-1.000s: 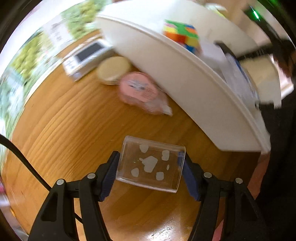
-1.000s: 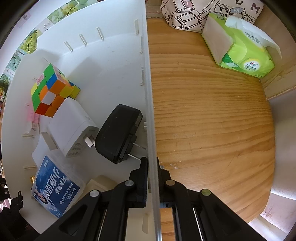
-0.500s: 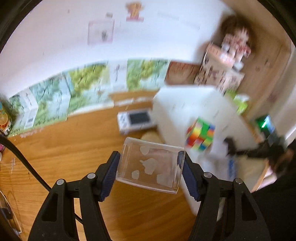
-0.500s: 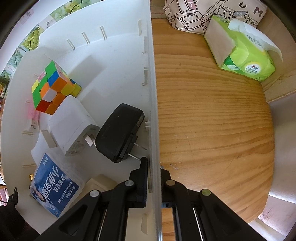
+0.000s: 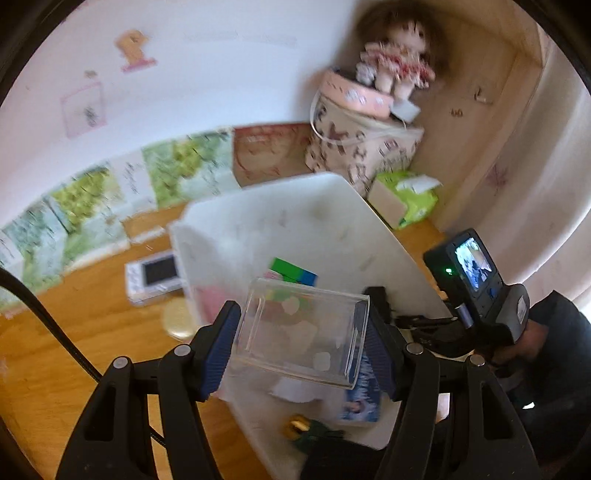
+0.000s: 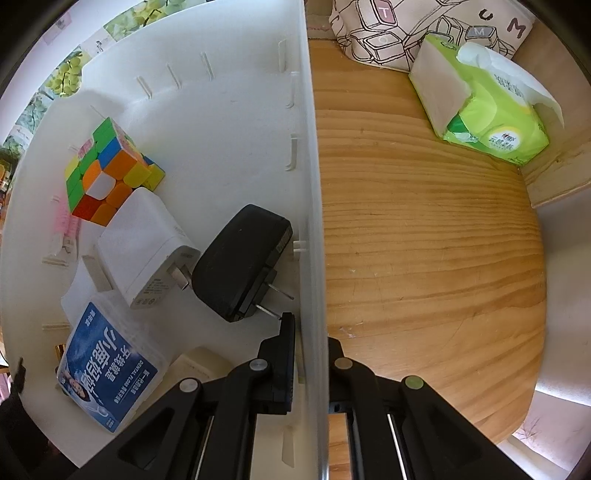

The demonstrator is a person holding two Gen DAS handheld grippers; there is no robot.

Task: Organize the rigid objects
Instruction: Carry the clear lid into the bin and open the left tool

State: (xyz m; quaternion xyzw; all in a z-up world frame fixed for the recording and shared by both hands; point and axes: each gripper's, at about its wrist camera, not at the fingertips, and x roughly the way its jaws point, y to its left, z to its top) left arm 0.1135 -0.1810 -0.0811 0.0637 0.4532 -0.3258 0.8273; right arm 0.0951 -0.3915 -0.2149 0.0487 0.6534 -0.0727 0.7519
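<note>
My left gripper (image 5: 301,339) is shut on a clear plastic box (image 5: 303,325) with white stickers and holds it in the air over the near part of the white bin (image 5: 295,221). My right gripper (image 6: 312,332) points straight down and straddles the bin's side wall (image 6: 312,184). Its jaws are opening, with the wall between them and the pads still against it. In the bin lie a colour cube (image 6: 107,173), a white charger (image 6: 147,251), a black adapter (image 6: 240,262) and a blue floss box (image 6: 107,369).
On the wooden table left of the bin lie a small white device with a screen (image 5: 155,275) and a round beige disc (image 5: 177,321). A green tissue pack (image 6: 487,107) and a patterned bag (image 6: 406,29) stand beyond the bin. A doll (image 5: 395,55) sits on a pink box (image 5: 354,147).
My left gripper has lifted the clear box from low over the table up above the bin and now looks further into the room. The right gripper has stayed on the bin wall.
</note>
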